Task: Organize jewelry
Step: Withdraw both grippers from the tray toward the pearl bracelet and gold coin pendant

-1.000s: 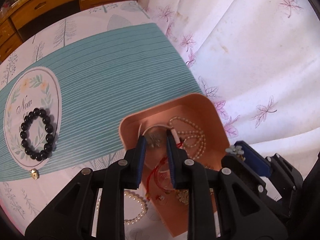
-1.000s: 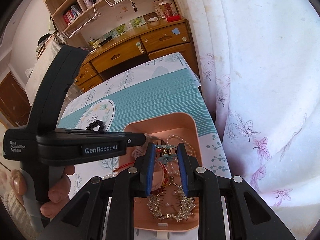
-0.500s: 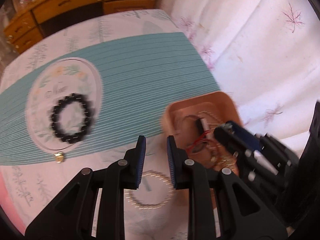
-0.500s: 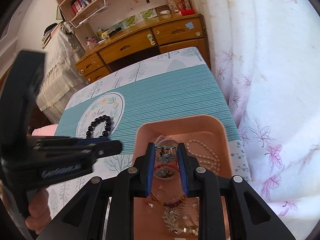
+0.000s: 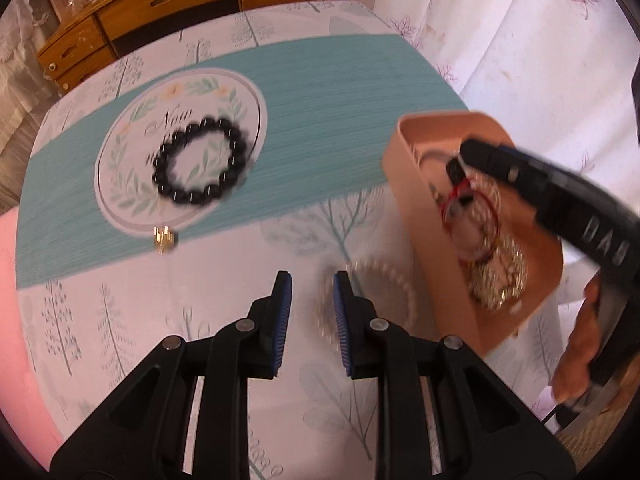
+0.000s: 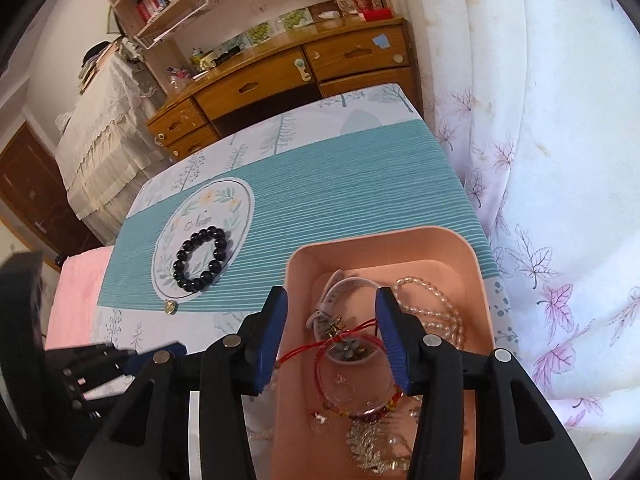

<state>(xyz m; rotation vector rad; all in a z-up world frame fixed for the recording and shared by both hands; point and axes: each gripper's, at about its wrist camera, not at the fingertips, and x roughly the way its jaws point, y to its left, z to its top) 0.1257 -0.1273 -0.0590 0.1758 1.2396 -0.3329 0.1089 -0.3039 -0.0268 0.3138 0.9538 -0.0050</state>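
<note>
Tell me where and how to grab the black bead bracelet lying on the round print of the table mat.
The black bead bracelet lies flat as an open ring, clear of other pieces. Probably best to come straight down from above and pinch one section of the bead strand, one finger inside the loop and one outside. Its near arc looks easiest.

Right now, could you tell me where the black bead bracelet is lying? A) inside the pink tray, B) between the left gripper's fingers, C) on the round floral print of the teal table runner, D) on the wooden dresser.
C: the black bead bracelet rests on the round floral print, outside the pink tray.
</note>
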